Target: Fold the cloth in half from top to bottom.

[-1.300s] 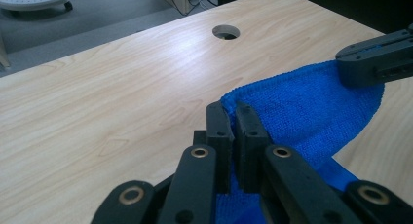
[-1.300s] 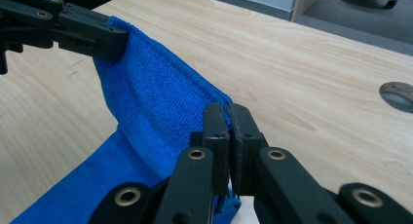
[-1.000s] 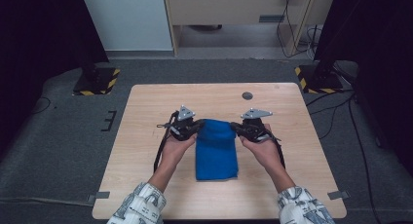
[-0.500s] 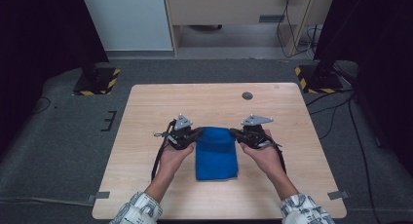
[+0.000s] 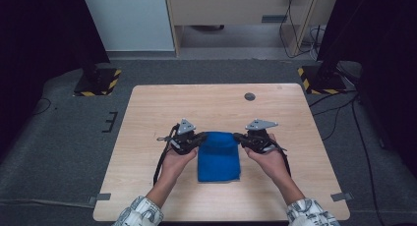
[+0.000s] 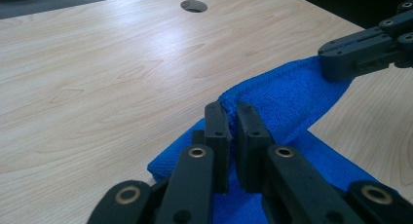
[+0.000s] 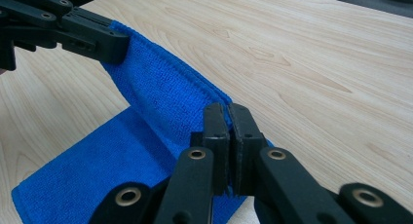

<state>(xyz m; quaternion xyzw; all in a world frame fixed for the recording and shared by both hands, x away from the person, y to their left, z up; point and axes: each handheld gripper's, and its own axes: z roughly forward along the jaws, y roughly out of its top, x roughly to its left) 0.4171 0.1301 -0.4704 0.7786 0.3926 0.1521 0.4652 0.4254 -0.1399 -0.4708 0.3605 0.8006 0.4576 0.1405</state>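
A blue cloth [image 5: 219, 157] lies folded on the wooden table [image 5: 216, 108], its far edge lifted off the surface. My left gripper [image 5: 200, 139] is shut on the cloth's far left corner, and my right gripper [image 5: 238, 136] is shut on the far right corner. In the left gripper view the jaws of my left gripper [image 6: 232, 118] pinch the raised hem of the cloth [image 6: 287, 100], with the other gripper [image 6: 370, 51] holding the far end. In the right gripper view my right gripper [image 7: 229, 118] clamps the cloth [image 7: 160, 95], which stretches to the other gripper [image 7: 73, 31].
A round cable hole [image 5: 250, 96] sits in the table near its far right. Bare wood lies all around the cloth. Black stands with striped bases [image 5: 96, 83] flank the table on the grey floor.
Both grippers have drawn back toward the person with the cloth's far edge held between them, so the cloth looks shorter.
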